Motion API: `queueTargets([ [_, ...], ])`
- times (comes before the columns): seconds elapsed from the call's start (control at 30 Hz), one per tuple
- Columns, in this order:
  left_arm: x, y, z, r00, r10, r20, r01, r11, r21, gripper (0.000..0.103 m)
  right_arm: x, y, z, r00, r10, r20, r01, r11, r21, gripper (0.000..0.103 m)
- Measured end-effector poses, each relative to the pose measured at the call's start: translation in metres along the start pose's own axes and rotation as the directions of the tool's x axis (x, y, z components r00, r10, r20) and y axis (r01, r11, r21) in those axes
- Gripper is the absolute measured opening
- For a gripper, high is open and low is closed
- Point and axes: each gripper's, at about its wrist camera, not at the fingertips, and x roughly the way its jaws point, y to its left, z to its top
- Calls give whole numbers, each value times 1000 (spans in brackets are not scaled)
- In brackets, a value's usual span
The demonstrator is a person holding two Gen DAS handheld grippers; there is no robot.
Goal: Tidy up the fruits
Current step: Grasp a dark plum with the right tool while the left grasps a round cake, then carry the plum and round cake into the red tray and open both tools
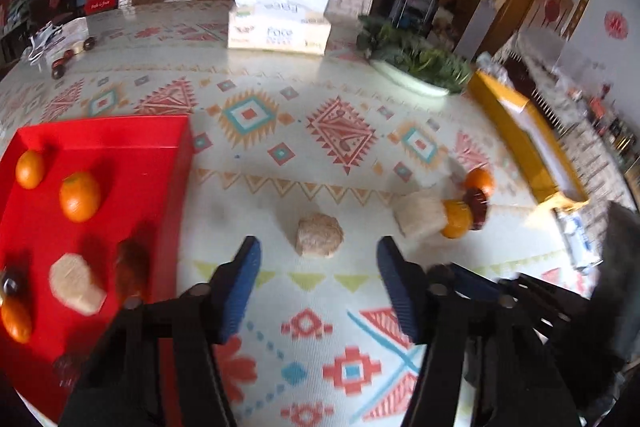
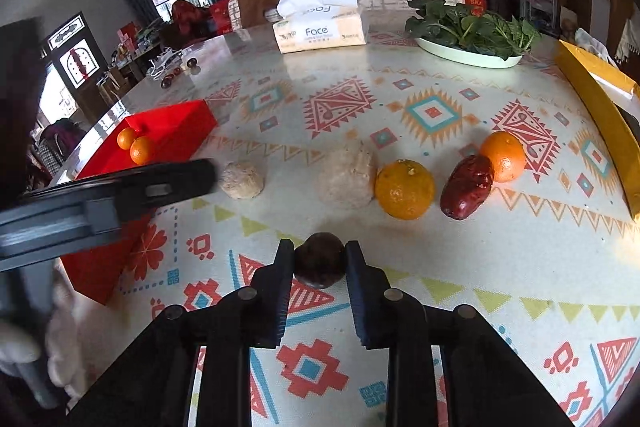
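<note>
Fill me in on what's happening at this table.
A person with two handheld grippers is sorting fruit into a red tray. The right gripper is closed on a dark round fruit just above the table. The left gripper is open, pointed at a pale peeled chunk on the patterned tablecloth. Oranges and other pieces already lie in the tray; two oranges, a red date and another pale chunk remain outside.

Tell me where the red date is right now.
In the right wrist view, the red date lies on the tablecloth at right, between two oranges and touching the farther one.
</note>
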Motion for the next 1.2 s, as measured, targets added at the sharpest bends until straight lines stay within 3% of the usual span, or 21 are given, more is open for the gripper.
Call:
queueTargets([
  [0.13, 27, -6, 3, 998, 44, -36, -43, 999, 27, 54, -4, -3, 0, 1000, -3, 9, 3, 1000, 7, 28],
  [0.2, 32, -12, 4, 997, 77, -18, -76, 995, 67, 54, -4, -5, 0, 1000, 4, 8, -4, 1000, 17, 28],
  [0.23, 33, -15, 3, 996, 92, -10, -91, 992, 82, 48, -4, -7, 1, 1000, 6, 6, -6, 1000, 21, 28],
  [0.27, 34, -17, 3, 994, 111, -7, -109, 989, 98, 35, -3, -8, 1, 1000, 9, 3, -10, 1000, 25, 28],
  [0.33, 33, -21, 1, 991, 132, -2, -131, 984, 122, 30, -3, -9, 1, 1000, 13, 1, -13, 999, 29, 28],
  [0.6, -15, -8, -9, 997, 48, 68, -52, 997, 62, 29, -9, -10, 0, 999, 6, 31, -8, 999, 38, 28],
  [0.73, -64, 26, -14, 989, 61, 138, -62, 998, -1, 30, -13, -9, -1, 998, 5, 55, -7, 999, 40, 28],
  [0.9, -109, 96, -18, 970, 161, 181, -141, 983, -118, 30, -21, 3, 5, 996, 41, 76, -43, 999, 28, 28],
  [1.07, -120, 153, -19, 960, 225, 166, -190, 961, -203, 30, -28, 41, 23, 989, 132, 62, -132, 991, -12, 28],
  [1.2, -109, 190, -14, 966, 224, 126, -185, 947, -264, 30, -21, 92, 36, 982, 190, 26, -187, 979, -87, 28],
])
